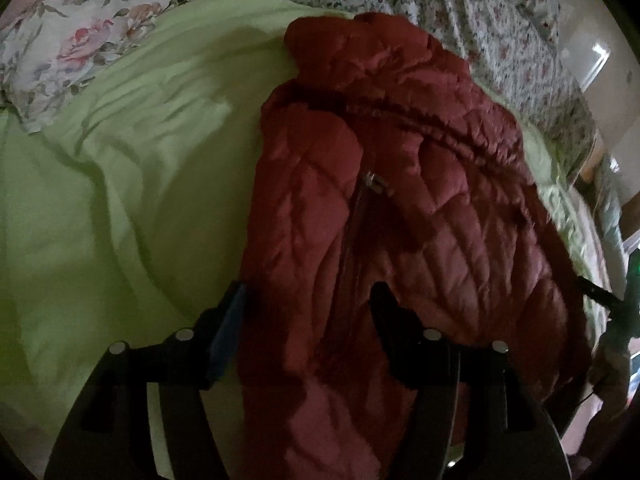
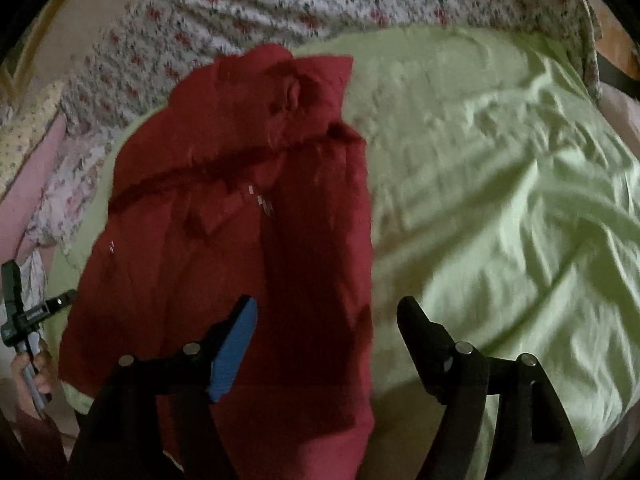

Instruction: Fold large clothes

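Note:
A red quilted puffer jacket (image 1: 400,184) lies on a light green bed cover (image 1: 140,168), its zipper running down the front. My left gripper (image 1: 308,292) is open above the jacket's near left edge, holding nothing. In the right wrist view the jacket (image 2: 224,208) lies left of centre on the green cover (image 2: 500,200). My right gripper (image 2: 326,312) is open above the jacket's near right edge, empty. The left gripper's body and the hand on it (image 2: 24,320) show at the far left of the right wrist view.
A floral pillow (image 1: 76,40) lies at the far left of the bed. A floral sheet (image 1: 440,0) runs along the far side, also in the right wrist view (image 2: 280,4). The bed's edge and the room floor show at the right (image 1: 616,216).

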`<state>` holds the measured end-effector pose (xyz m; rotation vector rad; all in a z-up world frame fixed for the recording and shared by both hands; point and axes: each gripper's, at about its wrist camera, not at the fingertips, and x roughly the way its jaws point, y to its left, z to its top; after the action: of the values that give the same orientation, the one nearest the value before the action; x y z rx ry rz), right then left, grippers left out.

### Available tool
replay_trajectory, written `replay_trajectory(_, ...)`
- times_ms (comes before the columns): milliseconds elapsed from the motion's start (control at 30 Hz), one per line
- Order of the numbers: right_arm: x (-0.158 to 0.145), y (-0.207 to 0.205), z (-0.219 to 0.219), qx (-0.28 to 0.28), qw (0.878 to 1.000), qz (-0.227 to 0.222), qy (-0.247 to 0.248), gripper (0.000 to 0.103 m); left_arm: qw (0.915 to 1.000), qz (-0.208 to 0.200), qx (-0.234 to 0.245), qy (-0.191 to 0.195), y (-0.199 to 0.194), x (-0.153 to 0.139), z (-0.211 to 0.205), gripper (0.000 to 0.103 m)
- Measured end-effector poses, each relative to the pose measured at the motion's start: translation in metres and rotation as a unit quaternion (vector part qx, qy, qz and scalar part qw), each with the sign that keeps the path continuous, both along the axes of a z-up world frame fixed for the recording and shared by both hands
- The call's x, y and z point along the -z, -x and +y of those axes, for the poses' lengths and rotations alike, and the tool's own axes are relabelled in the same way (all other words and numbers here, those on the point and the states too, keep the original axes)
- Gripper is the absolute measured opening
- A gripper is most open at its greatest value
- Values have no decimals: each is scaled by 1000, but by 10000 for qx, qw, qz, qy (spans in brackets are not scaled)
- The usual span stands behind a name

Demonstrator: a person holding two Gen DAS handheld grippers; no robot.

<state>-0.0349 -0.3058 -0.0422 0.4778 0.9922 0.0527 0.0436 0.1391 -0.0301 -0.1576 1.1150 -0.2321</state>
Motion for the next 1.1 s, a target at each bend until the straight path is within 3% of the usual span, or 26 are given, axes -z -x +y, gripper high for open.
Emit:
replay_trajectory(333, 18, 22, 22, -362, 9983, 430, -173, 74, 9988, 454, 33, 199, 33, 21, 10, 63)
replay_trajectory(500, 14, 27, 30, -638, 9967, 503, -92, 74, 9979, 523, 176, 328, 46, 22, 6, 63)
replay_trajectory(800, 16, 43, 35, -884, 9942, 570, -208, 68, 9972, 517, 483, 230, 57, 23, -10, 63)
replay_trajectory(900, 16, 46, 35, -917, 9940, 525, -274, 54, 9969, 479, 590, 207, 60, 22, -12, 53)
replay_trajectory(1000, 17, 47, 34, -928, 9939, 485, -332, 40, 9967, 410, 676, 172, 64, 19, -12, 35)
replay_trajectory(1100, 12, 49, 32, -952, 9937, 355, -464, 34, 9965, 346, 694, 299, 66, 14, -9, 24)
